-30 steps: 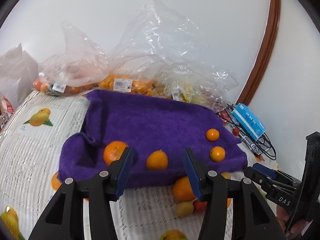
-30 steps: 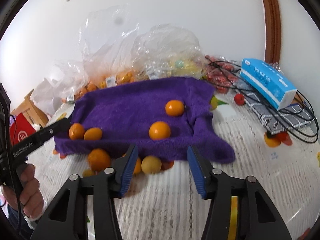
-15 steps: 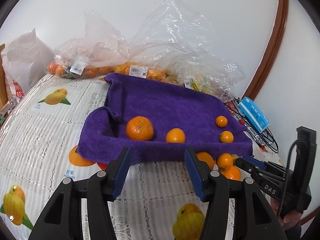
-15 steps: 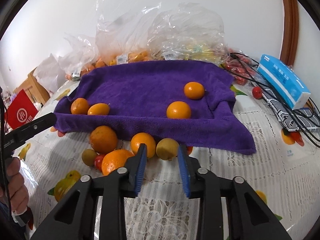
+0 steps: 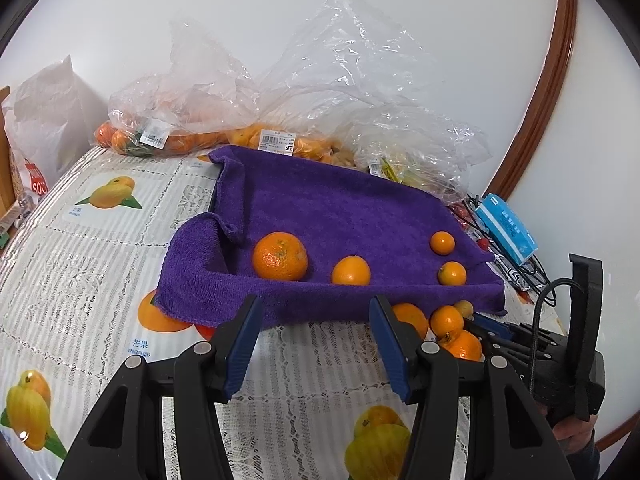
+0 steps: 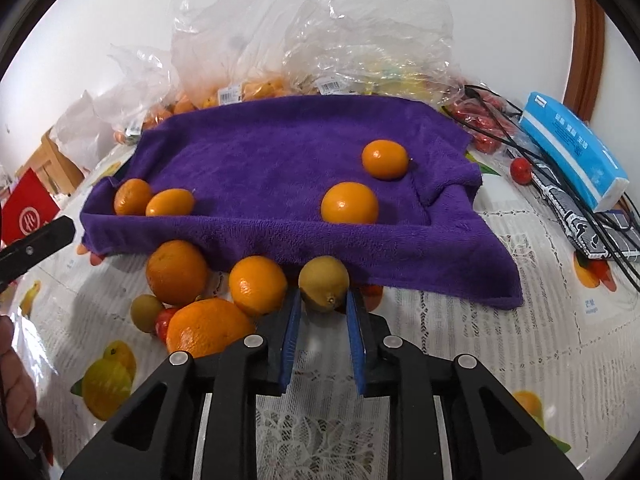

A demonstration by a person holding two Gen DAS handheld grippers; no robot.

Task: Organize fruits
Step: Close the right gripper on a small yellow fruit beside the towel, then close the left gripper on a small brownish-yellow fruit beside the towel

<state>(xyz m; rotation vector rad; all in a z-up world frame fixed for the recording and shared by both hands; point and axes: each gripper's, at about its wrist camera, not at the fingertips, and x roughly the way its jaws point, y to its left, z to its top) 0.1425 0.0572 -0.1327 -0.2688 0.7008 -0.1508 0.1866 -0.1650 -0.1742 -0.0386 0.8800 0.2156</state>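
Note:
A purple towel [image 5: 340,208] [image 6: 280,152] lies over a tray shape with several oranges on it, among them a big one [image 5: 280,256] and two small ones [image 6: 349,203] [image 6: 385,159]. Loose fruit sits in front of the towel: oranges [image 6: 176,267] [image 6: 258,286] [image 6: 208,328] and a yellow-green fruit [image 6: 324,282]. My right gripper [image 6: 323,300] is shut on that yellow-green fruit at the table surface. Before the towel's near edge, my left gripper [image 5: 315,308] hangs open over the tablecloth with nothing between its fingers.
Clear plastic bags of fruit [image 5: 280,120] [image 6: 360,52] line the wall behind the towel. A blue tissue pack [image 6: 572,148], black cables [image 6: 600,232] and small red fruits [image 6: 486,120] lie at the right. A white bag [image 5: 44,120] stands at the left. A person's hand [image 6: 16,380] holds the left gripper.
My right gripper dropped toward the loose fruit and its jaws closed around the yellow-green fruit. My left gripper drew back from the towel early on, then kept still.

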